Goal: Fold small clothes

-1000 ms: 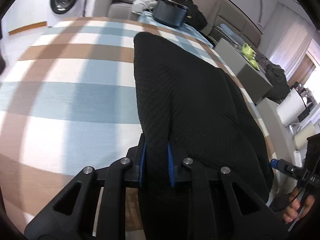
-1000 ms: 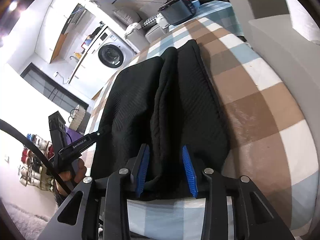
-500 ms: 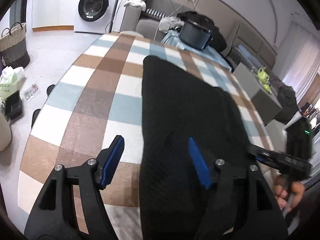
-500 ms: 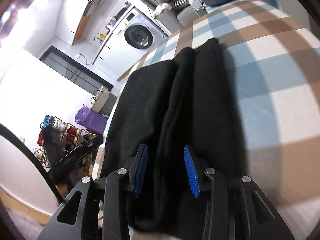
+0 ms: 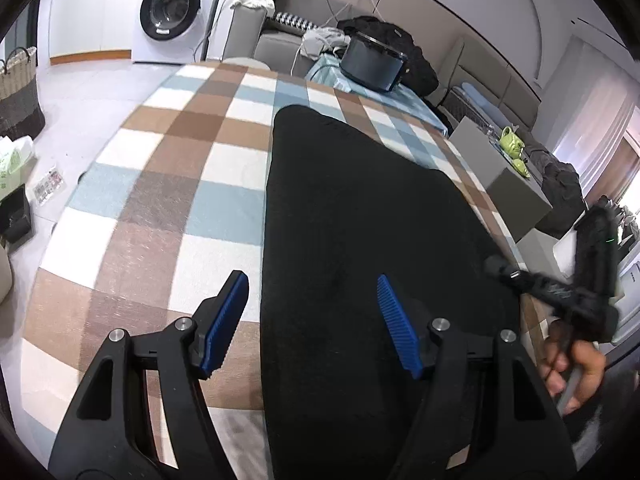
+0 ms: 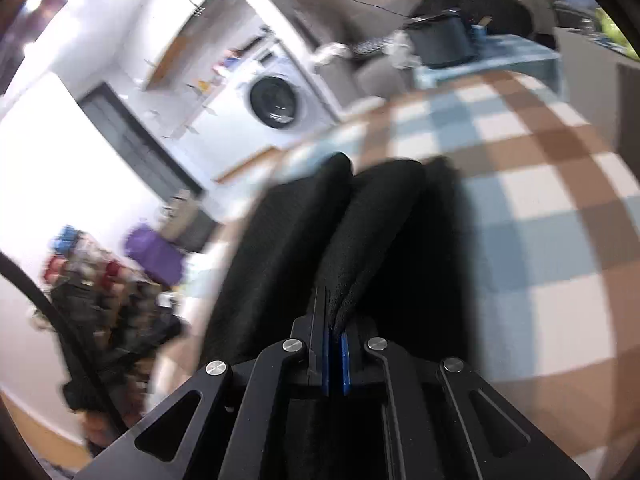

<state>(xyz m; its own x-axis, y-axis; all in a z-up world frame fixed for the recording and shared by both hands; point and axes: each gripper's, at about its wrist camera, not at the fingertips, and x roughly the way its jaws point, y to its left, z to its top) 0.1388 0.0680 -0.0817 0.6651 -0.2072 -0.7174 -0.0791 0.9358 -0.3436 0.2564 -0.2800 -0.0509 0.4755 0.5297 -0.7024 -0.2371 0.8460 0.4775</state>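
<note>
A black knit garment point(image 5: 360, 240) lies lengthwise on the checked tablecloth point(image 5: 180, 184). My left gripper point(image 5: 312, 320) is open and empty, held above the garment's near left edge, its blue pads point(image 5: 394, 326) wide apart. My right gripper point(image 6: 335, 356) is shut on a raised fold of the black garment point(image 6: 360, 232) at its near end; the right wrist view is motion-blurred. The right gripper also shows in the left wrist view point(image 5: 560, 292), held in a hand at the table's right edge.
A black pot point(image 5: 374, 65) stands at the table's far end. A washing machine point(image 5: 172, 12) and sofa point(image 5: 280, 40) are behind. A grey box point(image 5: 504, 176) with green items stands to the right. A basket point(image 5: 16, 92) and clutter sit on the floor to the left.
My left gripper let go of the garment, opened wide and rose. My right gripper closed on a fold of the garment and is moving, blurring its view.
</note>
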